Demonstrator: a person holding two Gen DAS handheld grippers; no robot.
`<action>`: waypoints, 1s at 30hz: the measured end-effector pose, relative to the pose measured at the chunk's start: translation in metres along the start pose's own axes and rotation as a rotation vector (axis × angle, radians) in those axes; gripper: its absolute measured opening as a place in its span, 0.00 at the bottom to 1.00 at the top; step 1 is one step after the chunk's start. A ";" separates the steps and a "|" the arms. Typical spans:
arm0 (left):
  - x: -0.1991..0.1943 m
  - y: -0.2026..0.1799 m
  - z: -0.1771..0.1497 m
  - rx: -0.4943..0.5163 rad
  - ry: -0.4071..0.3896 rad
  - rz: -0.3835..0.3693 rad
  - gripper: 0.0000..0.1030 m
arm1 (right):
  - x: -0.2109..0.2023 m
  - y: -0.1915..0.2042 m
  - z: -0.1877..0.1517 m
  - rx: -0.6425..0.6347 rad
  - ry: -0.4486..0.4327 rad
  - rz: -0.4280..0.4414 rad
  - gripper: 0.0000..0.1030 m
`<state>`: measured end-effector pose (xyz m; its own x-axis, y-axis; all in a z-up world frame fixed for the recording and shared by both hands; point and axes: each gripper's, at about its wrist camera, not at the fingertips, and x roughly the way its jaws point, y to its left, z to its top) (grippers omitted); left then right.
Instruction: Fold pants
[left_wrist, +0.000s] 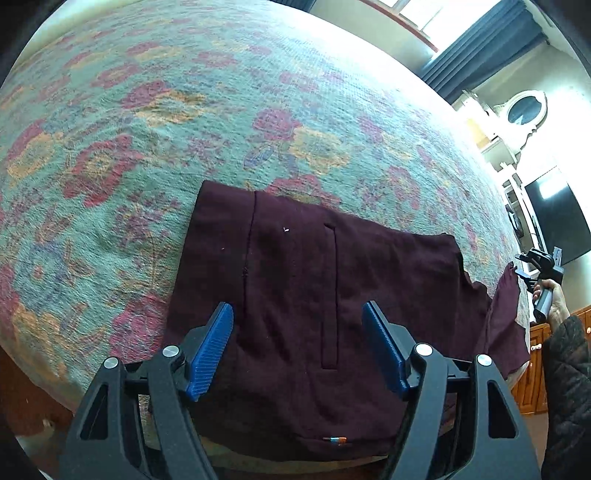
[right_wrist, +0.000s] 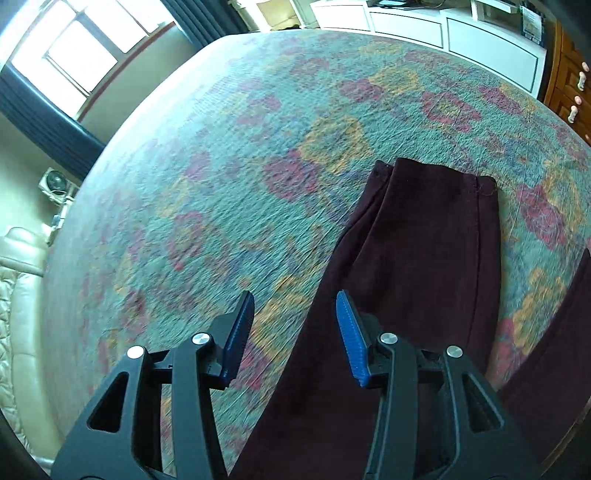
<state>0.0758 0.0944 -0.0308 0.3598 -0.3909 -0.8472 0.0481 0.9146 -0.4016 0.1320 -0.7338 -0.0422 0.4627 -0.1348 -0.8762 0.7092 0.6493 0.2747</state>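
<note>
A: What is seen around the dark maroon fabric pants (left_wrist: 314, 295)?

B: They are laid flat on a bed covered by a teal woven bedspread with red and yellow flowers (left_wrist: 184, 110). In the left wrist view the waist part is spread near the bed's close edge, with a slit pocket and a small orange-and-blue label at the hem. One part of the cloth is draped over the bed's edge at the right. Beyond the bed, a window with dark blue curtains (left_wrist: 480, 48), a white cabinet with an oval mirror (left_wrist: 524, 110) and a black screen (left_wrist: 557, 218) are seen.

A: And from the right wrist view?

B: One pant leg (right_wrist: 424, 240) is stretched away across the bedspread, its hemmed cuff lying flat at the far end. A cream leather seat (right_wrist: 22, 295) is seen at the left, white drawers (right_wrist: 443, 33) behind the bed and brown wooden cabinets (right_wrist: 569, 81) at the right. Nothing is laid on the pants.

A: How are the tools held?

B: The left tool (left_wrist: 297, 347) is tilted steeply down over the waist part, its blue ribbed pads spread wide, with nothing pinched. The right tool (right_wrist: 295, 336) is likewise pointed down, its jaws parted and empty, one pad over the bedspread and the other over the leg's edge. In the left view the right hand (left_wrist: 554, 299) is seen wrapped round a grey handle at the bed's far right, in a dark quilted sleeve (left_wrist: 569, 387).
</note>
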 end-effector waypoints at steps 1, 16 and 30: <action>0.002 0.000 -0.001 0.004 0.000 0.002 0.69 | 0.009 0.001 0.005 0.000 0.002 -0.037 0.45; 0.009 -0.007 -0.002 0.016 -0.031 0.008 0.79 | -0.003 -0.045 0.004 0.031 -0.035 0.015 0.03; 0.009 -0.010 -0.006 0.021 -0.047 0.040 0.79 | -0.166 -0.242 -0.080 0.201 -0.280 0.354 0.03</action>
<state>0.0726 0.0814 -0.0367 0.4056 -0.3491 -0.8448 0.0524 0.9316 -0.3598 -0.1588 -0.8088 0.0049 0.7995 -0.1454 -0.5828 0.5583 0.5377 0.6318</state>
